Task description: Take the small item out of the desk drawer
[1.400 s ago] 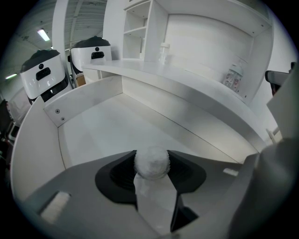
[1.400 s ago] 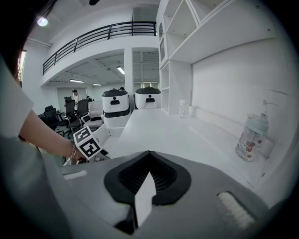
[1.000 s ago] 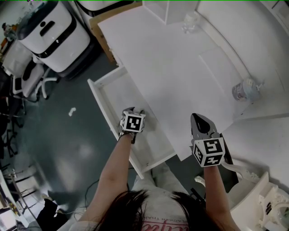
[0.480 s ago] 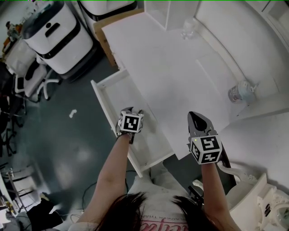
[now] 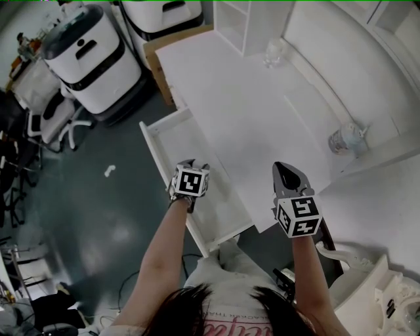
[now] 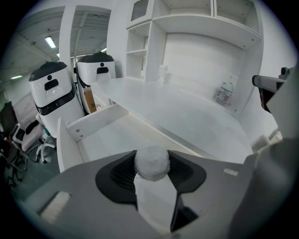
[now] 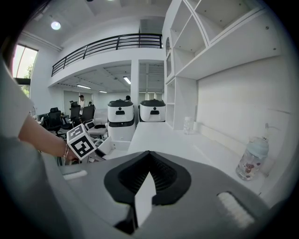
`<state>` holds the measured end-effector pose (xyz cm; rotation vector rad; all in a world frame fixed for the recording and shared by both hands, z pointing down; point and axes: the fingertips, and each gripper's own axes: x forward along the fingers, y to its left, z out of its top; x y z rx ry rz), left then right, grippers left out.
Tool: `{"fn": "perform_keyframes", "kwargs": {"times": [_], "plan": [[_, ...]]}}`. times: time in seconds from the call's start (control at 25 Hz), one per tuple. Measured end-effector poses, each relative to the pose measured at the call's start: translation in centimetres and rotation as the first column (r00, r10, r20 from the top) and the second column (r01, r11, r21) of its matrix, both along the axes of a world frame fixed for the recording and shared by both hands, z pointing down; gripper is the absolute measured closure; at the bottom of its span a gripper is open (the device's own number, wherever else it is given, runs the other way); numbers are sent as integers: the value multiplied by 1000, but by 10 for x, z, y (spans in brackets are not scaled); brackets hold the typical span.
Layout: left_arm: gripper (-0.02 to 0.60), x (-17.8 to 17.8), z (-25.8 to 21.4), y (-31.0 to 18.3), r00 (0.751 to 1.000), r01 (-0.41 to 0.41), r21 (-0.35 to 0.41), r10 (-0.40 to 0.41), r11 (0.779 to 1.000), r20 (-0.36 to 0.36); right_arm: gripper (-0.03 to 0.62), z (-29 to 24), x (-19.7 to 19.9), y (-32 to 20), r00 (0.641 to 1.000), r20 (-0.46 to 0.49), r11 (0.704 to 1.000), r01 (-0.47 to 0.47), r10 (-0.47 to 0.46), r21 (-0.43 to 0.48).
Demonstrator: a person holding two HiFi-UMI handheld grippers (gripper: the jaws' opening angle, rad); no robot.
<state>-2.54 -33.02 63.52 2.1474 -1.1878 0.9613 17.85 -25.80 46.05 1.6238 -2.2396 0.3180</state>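
Observation:
A small white fluffy ball (image 6: 152, 163) sits pinched between the dark pads of my left gripper (image 5: 193, 162), which is shut on it. That gripper hovers over the near part of the open white drawer (image 5: 155, 134), whose bottom (image 6: 110, 140) looks bare in the left gripper view. The ball is hidden under the marker cube in the head view. My right gripper (image 5: 287, 170) is shut with nothing in it and hangs over the front edge of the white desk (image 5: 249, 98), to the right of the drawer.
A clear bottle (image 5: 344, 139) stands at the desk's right by the wall, and a small jar (image 5: 272, 51) at the back beside white shelves (image 5: 236, 20). White machines (image 5: 88, 56) and an office chair (image 5: 46, 115) stand on the dark floor to the left.
The head view has tilted a little, so the desk and drawer sit lower and further right in it. Both grippers stay nearly where they were.

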Motion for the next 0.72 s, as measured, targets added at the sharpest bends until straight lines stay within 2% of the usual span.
{"fn": "perform_keyframes", "kwargs": {"times": [0.44,0.72], "plan": [[382,8,-53,3,999,-5,98,10,995,-50,592,-35,-10,-6,1000,12,997,16,-17,79],[382,4,-94,3,999,-9,173,18,985,-50,592,-51,-16,-7,999,21,993,25,-27,112]]}}
